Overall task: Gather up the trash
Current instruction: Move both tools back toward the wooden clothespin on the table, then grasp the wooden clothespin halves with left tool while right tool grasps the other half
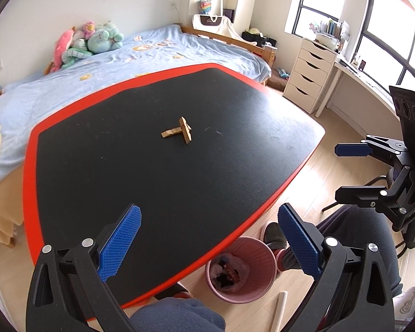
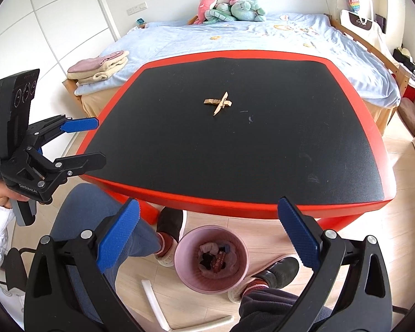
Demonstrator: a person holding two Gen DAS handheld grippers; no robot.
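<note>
Bedroom, with a blue-covered bed point(image 2: 235, 41) at twelve o'clock beyond a black, red-rimmed bench point(image 2: 262, 204). On the floor at six o'clock, just under the bench's near edge, stands a pink bin point(image 2: 179, 260) already holding scraps. White sticks point(image 2: 152, 296) lie on the floor beside it, at about seven o'clock from the bin in the right view.

Both tools hang above the near edge, well apart from anything. The left tool point(image 1: 207, 246) has its jaws spread wide and grips nothing; the right tool point(image 2: 207, 235) is likewise wide open and empty.

Only two pegs point(image 2: 218, 103) are left on the bench, crossed one over the other near its middle, at twelve o'clock from both tools.

The step in hand looks like reaching for the pegs. To do it well, I would take the upper peg first, closing across its narrow sides rather than along its length, so the lower one is not dragged. Coming down steeply should keep the pads clear of the mat. The floor sticks probably want collecting afterwards.
</note>
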